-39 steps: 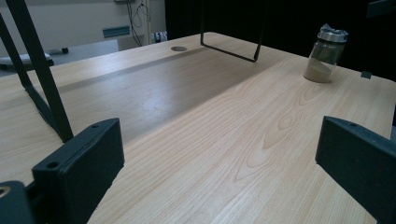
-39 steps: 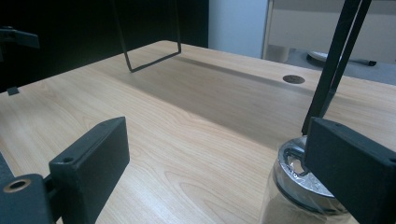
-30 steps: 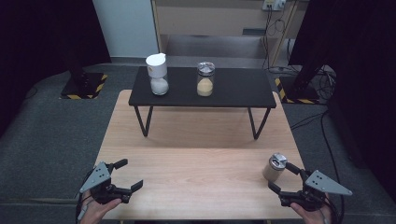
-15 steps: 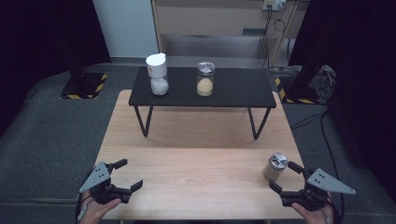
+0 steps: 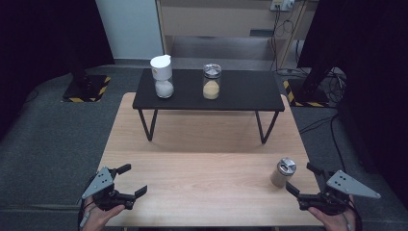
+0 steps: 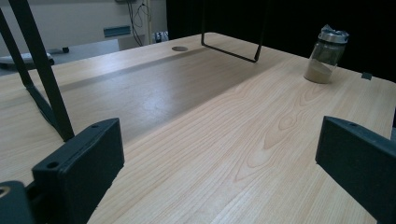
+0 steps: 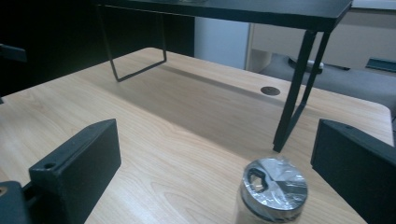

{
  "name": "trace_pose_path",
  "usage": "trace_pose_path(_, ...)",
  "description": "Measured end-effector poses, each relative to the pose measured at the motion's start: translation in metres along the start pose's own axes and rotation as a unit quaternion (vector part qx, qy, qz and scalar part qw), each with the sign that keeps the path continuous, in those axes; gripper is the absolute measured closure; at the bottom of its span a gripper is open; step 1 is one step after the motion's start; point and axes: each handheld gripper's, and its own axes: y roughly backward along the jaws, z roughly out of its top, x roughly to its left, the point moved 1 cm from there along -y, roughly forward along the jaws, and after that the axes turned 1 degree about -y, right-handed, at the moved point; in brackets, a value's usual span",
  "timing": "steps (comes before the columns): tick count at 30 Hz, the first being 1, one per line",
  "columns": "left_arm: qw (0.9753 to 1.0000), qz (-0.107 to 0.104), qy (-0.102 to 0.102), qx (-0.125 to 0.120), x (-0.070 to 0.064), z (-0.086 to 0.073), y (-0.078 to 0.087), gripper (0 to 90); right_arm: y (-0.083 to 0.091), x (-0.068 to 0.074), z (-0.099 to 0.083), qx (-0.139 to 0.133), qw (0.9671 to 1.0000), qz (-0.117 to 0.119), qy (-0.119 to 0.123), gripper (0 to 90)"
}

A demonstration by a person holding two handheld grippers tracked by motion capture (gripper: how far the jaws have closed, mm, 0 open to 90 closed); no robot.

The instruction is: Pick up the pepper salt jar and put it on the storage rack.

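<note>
The small jar [image 5: 283, 172] stands upright on the wooden surface [image 5: 202, 178], near its right front corner, with some pale powder in the bottom and a shiny silver lid that looks crinkled. The right gripper [image 5: 304, 179] is just behind the jar, on the person's side. Its fingers are spread wide and hold nothing, and the jar is a little in front of them, not between them and not touching them. In the right gripper view the jar [image 7: 271, 195] sits low and somewhat to the right of the middle.

I think the main risk is in the approach. The jar is narrow and tall, so if one finger arrives first it can push the jar over or slide it toward the right edge, which is close. A grip too high, on the lid, could slip off the smooth metal or press the crinkled top. A grip taken off the middle could let the jar turn when it is lifted.

The left gripper [image 5: 128, 180] rests at the left front corner, well apart from the jar, its fingers also released and empty. Farther back a low black shelf [image 5: 240, 91] carries a white-capped jar [image 5: 162, 76] and a second jar [image 5: 211, 81] with yellowish powder; a careless lift toward it could strike its edge.
</note>
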Motion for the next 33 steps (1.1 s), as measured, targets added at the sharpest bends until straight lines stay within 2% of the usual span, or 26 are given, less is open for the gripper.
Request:
trace_pose_path(9, 1.0, 0.001, 0.002, -0.002, 0.0, -0.001, 0.0, 0.0, 0.003, -0.007, 0.007, 0.009, 0.9999, -0.012, -0.003, 2.0)
trace_pose_path(16, 1.0, 0.001, 0.002, -0.001, 0.0, 0.0, 0.0, 0.0, 0.0, -0.014, 0.01, 0.027, 0.9993, -0.024, -0.009, 2.2)
trace_pose_path(33, 1.0, 0.001, 0.002, -0.002, 0.0, -0.001, 0.0, 0.0, -0.022, -0.03, 0.005, 0.056, 0.9976, -0.032, -0.024, 2.2)
